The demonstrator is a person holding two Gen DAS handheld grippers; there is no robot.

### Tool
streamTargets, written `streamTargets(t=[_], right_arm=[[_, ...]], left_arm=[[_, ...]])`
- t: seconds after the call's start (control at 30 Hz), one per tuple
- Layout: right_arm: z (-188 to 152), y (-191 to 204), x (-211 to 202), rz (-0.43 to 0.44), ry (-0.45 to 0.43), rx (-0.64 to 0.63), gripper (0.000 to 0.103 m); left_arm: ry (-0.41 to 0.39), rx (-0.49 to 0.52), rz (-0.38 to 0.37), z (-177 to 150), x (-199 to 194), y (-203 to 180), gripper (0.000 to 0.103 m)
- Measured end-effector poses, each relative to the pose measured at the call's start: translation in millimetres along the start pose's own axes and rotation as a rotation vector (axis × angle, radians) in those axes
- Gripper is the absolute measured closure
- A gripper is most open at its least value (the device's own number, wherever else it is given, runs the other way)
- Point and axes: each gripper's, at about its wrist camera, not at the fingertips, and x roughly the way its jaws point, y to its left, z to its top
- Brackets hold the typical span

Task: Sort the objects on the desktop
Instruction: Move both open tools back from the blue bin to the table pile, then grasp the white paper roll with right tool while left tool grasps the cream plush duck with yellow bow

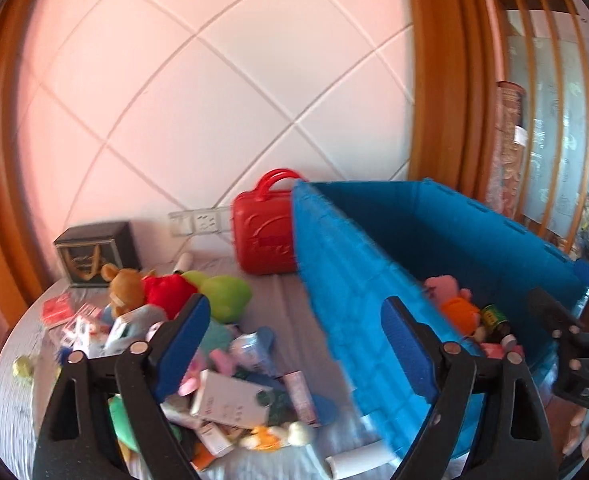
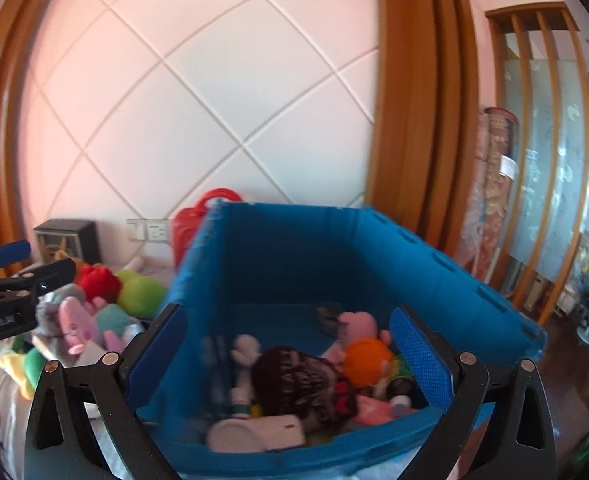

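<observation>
Blue bin (image 2: pixel 294 264) dominates, part-filled with plush and bottles; left of the bin, the toy pile (image 1: pixel 222 360) waits on the worktop (image 1: pixel 14 392), red case (image 1: pixel 262 236) behind it. Left tool (image 1: pixel 294 344) spread wide over the pile, nothing between its pads; right tool (image 2: pixel 288 356) spread and empty above the bin. Risk, I'd say: the heap is tangled, so one grab could drag neighbours off the edge
</observation>
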Motion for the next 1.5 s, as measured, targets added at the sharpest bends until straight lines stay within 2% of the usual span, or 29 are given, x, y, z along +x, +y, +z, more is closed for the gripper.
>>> streamTargets(t=[0.1, 0.23, 0.43, 0.63, 0.77, 0.9, 1.1, 1.23, 1.37, 1.5], right_arm=[[1, 33, -7, 0.058, -0.015, -0.024, 0.0], [-1, 73, -11, 0.114, -0.018, -0.051, 0.0], [-16, 125, 1, 0.2, 0.068, -0.091, 0.0], [-38, 168, 7, 0.244, 0.139, -0.116, 0.0], [-60, 186, 12, 0.221, 0.197, -0.114, 0.0], [-83, 188, 19, 0.167, 0.273, -0.063, 0.0], [-131, 177, 27, 0.038, 0.381, 0.057, 0.0], [-171, 159, 38, -0.056, 0.475, 0.173, 0.0], [-206, 137, 47, -0.176, 0.509, 0.305, 0.0], [-235, 127, 65, -0.257, 0.542, 0.381, 0.0]], left_arm=[[0.051, -0.045, 0.011, -12, 1, 40, 0.013], [0.087, -0.083, 0.109, -31, 0, 91, 0.013], [0.17, -0.116, 0.194, -64, 2, 152, 0.013], [0.256, -0.122, 0.194, -91, 12, 185, 0.013], [0.302, -0.088, 0.128, -106, 24, 184, 0.013], [0.341, -0.039, -0.004, -120, 43, 172, 0.013], [0.416, 0.112, -0.198, -155, 83, 127, 0.013], [0.475, 0.181, -0.3, -175, 116, 99, 0.013], [0.495, 0.294, -0.342, -192, 144, 69, 0.013], [0.538, 0.337, -0.39, -207, 171, 51, 0.013]])
